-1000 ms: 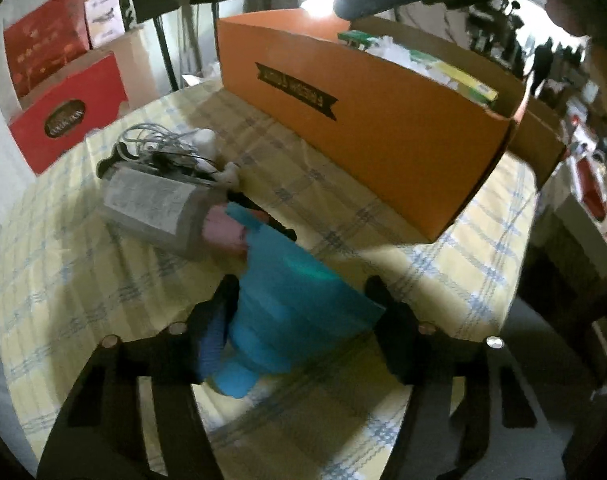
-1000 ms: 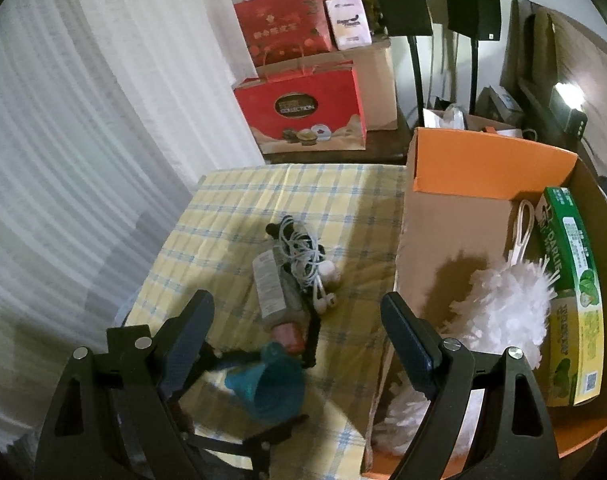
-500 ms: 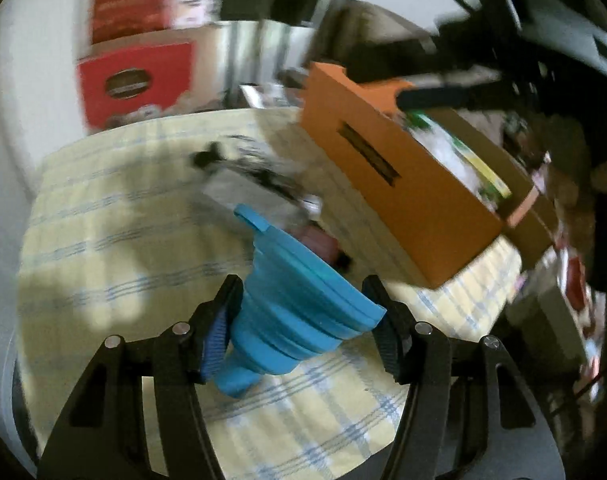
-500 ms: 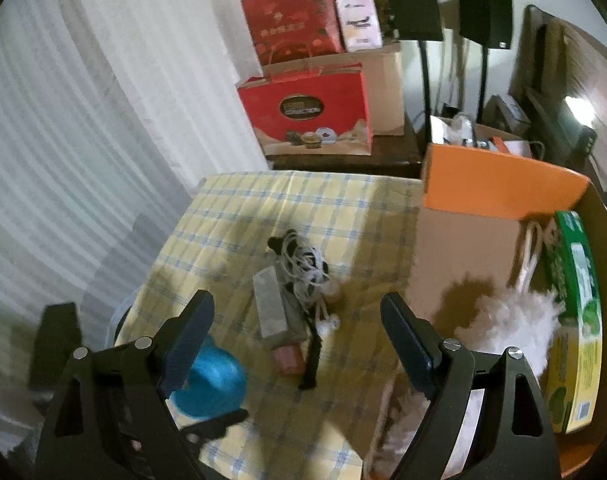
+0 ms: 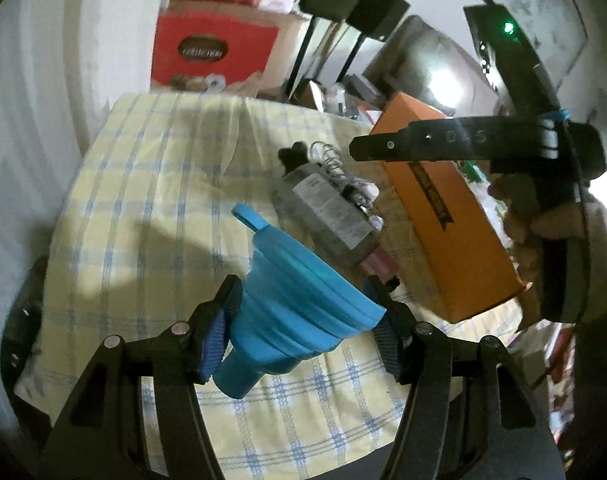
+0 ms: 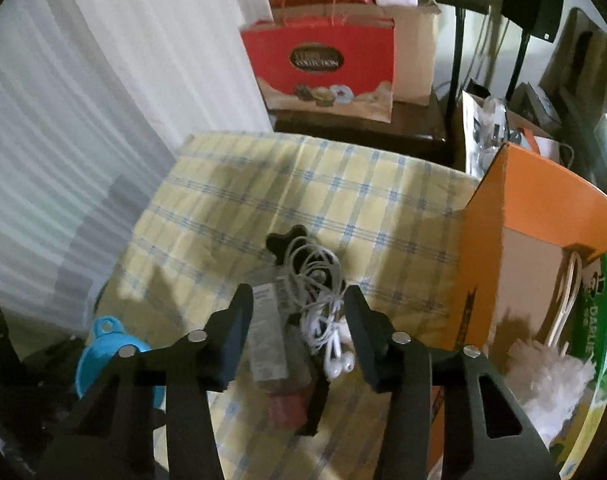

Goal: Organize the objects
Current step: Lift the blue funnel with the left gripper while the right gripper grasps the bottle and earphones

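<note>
Earphones crowd the grey tube inside the closing, unclenched right gripper; left gripper grasps blue funnel.

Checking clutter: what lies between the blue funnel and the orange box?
In the left wrist view, a grey tube with tangled white earphones lies between.

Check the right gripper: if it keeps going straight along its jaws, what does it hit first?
Probably the grey tube and tangled white earphones lying on the tablecloth, both framed between the right gripper jaws, which have just been closing. Depth unclear.
</note>
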{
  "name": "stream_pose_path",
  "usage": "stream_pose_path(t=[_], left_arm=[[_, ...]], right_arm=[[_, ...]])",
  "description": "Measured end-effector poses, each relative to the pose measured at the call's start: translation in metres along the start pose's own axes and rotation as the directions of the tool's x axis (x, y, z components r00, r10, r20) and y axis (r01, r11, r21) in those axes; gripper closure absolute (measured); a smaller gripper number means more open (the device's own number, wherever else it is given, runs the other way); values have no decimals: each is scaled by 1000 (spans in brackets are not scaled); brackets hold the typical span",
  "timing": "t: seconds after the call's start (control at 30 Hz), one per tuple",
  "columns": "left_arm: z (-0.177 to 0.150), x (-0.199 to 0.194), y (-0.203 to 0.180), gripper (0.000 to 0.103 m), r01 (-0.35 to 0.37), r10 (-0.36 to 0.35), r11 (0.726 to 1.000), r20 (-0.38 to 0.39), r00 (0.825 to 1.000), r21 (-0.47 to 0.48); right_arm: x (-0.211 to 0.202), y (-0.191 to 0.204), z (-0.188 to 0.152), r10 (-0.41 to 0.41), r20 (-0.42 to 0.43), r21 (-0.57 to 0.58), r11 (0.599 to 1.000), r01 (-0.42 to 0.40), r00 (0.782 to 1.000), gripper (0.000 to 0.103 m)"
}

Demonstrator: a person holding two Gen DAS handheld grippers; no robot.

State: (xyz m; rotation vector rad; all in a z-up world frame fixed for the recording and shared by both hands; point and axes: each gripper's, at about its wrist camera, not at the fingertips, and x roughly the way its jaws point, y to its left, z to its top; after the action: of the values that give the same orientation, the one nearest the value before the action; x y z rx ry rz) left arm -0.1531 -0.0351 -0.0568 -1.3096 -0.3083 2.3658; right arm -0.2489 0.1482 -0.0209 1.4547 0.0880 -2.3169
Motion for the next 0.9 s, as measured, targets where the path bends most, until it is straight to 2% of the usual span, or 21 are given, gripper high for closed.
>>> stream_pose_path(t=[0.27, 0.47, 0.5, 0.53, 0.67, 0.7, 0.77, 0.83, 0.9], left_arm=[[0, 2, 12, 44, 11, -10, 1000, 1, 1000, -28], [1, 2, 14, 44, 23, -23, 999, 4, 1000, -34], [1, 2, 14, 44, 27, -27, 999, 4, 1000, -37], [1, 2, 14, 44, 28, -28, 999, 4, 1000, -38], [3, 1, 15, 44, 29, -29, 999, 6, 1000, -37], [3, 1, 15, 44, 30, -30, 999, 7, 1000, -37], [3, -1, 12, 44, 32, -31, 999, 9, 999, -37], [4, -2, 10, 44, 32, -31, 999, 14, 999, -33], [5, -4, 8, 44, 33, -33, 999, 17, 999, -33]], right_arm=[[33, -3, 8, -68, -79, -9, 998, 68, 995, 57], [48, -3, 9, -73, -111, -4, 997, 72, 991, 59], [49, -3, 9, -69, -107, -6, 998, 69, 992, 69], [48, -3, 8, -59, -101, -3, 998, 59, 993, 74], [44, -2, 7, -72, -72, -20, 997, 71, 995, 83], [41, 0, 6, -73, -58, -24, 997, 72, 996, 92], [35, 0, 5, -69, -41, -24, 997, 69, 997, 94], [31, 0, 4, -61, -21, -17, 998, 60, 998, 99], [23, -1, 3, -51, 5, -7, 999, 51, 999, 99]])
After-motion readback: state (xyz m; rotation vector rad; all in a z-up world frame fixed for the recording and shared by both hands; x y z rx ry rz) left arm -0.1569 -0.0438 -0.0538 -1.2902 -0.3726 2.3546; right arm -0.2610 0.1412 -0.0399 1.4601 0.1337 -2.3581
